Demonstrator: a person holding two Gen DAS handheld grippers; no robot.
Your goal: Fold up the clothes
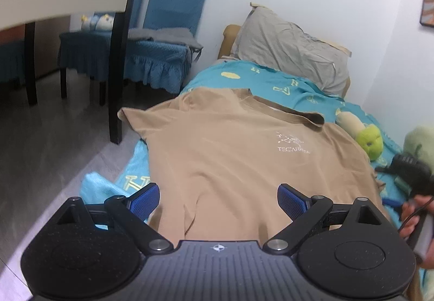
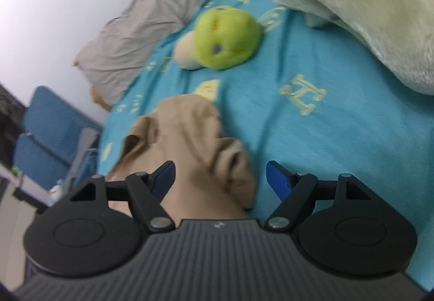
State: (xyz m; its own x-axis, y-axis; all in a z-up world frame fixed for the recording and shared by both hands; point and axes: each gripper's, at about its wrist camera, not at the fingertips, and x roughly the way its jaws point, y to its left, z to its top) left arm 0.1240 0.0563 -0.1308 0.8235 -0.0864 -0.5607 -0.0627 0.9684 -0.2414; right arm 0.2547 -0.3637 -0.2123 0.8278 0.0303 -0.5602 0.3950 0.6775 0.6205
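shirt (image 1: 230, 154) spread on the bed (image 1: 306, 89) (pillow (image 1: 293, 48) behind, plush toy (image 1: 370, 139) right, chairs (image 1: 162, 37) left).
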